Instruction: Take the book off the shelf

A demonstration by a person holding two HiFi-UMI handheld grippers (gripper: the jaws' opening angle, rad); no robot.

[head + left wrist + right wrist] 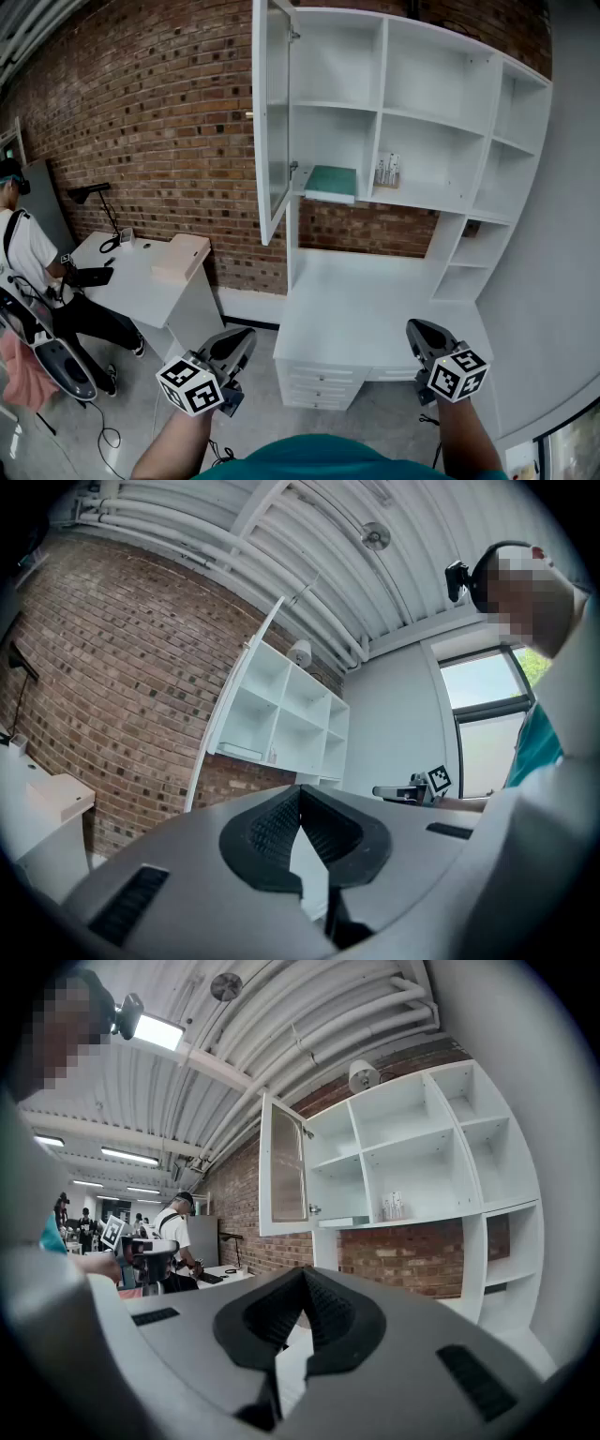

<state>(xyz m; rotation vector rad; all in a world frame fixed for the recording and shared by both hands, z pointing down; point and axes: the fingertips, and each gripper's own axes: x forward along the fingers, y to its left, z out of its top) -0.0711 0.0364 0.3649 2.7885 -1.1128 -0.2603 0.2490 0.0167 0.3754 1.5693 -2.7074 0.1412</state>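
A teal book [331,183] lies flat on the middle-left shelf of the white shelf unit [441,202], just behind the open door [272,122]. It also shows as a thin slab in the left gripper view [242,751] and in the right gripper view [342,1222]. My left gripper [236,343] hangs low at the left, well short of the shelf, shut and empty, with its black pads meeting [300,789]. My right gripper [420,332] hangs low at the right, also shut with nothing in it [305,1272].
Small white items [387,171] stand in the shelf next to the book. A white desk top [356,300] with drawers [319,384] lies under the shelves. At the left, a person [28,253] stands by a white table [131,277] that carries a cardboard box [183,255] and a lamp [94,192].
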